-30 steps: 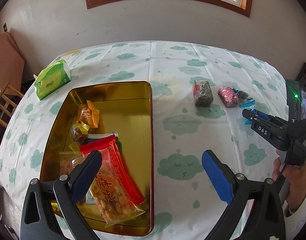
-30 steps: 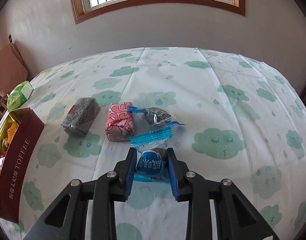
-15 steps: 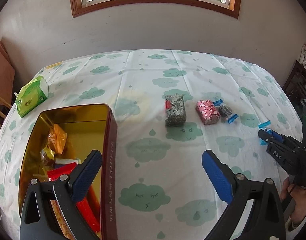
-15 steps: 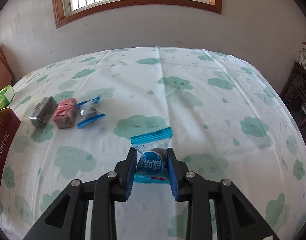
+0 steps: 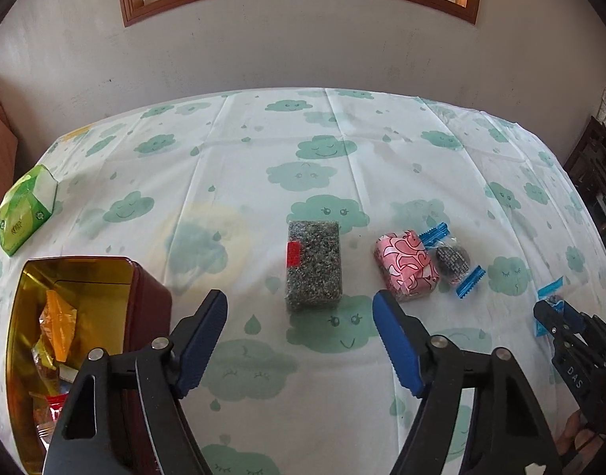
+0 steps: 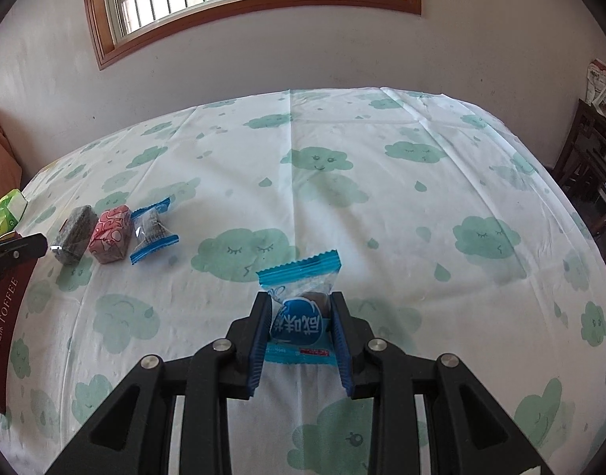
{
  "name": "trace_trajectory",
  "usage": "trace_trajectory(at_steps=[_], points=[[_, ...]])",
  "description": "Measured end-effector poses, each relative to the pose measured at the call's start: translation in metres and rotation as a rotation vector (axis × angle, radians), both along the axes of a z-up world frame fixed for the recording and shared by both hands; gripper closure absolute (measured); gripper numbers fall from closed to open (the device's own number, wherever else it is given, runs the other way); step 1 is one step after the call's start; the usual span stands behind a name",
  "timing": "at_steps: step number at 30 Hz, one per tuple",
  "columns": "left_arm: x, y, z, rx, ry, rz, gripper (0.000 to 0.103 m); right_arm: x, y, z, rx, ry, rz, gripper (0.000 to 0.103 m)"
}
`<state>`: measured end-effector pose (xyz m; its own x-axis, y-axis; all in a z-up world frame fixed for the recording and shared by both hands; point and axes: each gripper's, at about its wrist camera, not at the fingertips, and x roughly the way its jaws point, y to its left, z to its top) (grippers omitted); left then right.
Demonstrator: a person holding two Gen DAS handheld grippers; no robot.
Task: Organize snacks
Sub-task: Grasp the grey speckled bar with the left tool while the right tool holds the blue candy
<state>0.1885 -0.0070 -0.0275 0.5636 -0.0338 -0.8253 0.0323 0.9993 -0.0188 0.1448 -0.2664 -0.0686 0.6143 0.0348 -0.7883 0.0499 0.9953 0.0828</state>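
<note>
My left gripper (image 5: 299, 296) hovers just in front of a grey speckled snack block (image 5: 312, 261) on the cloud-print tablecloth. Its jaws are closing, the block lies in line between them, and the pads do not touch it. To the block's right lie a pink-wrapped snack (image 5: 405, 265) and a dark candy in a blue-ended wrapper (image 5: 453, 259). My right gripper (image 6: 301, 304) is shut on a blue-and-white wrapped snack (image 6: 299, 322), held above the cloth to the right of that row. A gold-lined red tin (image 5: 144, 297) at the left holds several snacks.
A green tissue pack (image 5: 25, 209) lies at the table's far left edge. Dark wooden furniture (image 6: 591, 166) stands past the right edge. The wall and window are behind the table. A person's hand (image 5: 576, 435) holds the right gripper at the lower right.
My left gripper has moved right from over the tin to the grey block, and its jaws have narrowed. My right gripper carried the blue snack rightward, away from the row.
</note>
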Motion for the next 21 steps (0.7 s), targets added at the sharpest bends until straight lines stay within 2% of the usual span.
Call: trace_trajectory(at_steps=[10,13,15,21], points=[[0.032,0.003,-0.024,-0.023,0.074,0.023,0.048,0.000,-0.001,-0.001,0.016,-0.002,0.001,0.072],[0.034,0.004,-0.028,-0.057,0.097,0.017,0.058,0.000,-0.001,-0.001,0.017,-0.002,0.001,0.072],[0.034,0.004,-0.030,-0.072,0.107,0.013,0.070,0.000,0.000,-0.001,0.014,-0.002,0.001,0.072],[0.020,0.003,-0.028,-0.064,0.106,0.009,0.071,0.000,0.000,-0.001,0.007,-0.001,0.003,0.072]])
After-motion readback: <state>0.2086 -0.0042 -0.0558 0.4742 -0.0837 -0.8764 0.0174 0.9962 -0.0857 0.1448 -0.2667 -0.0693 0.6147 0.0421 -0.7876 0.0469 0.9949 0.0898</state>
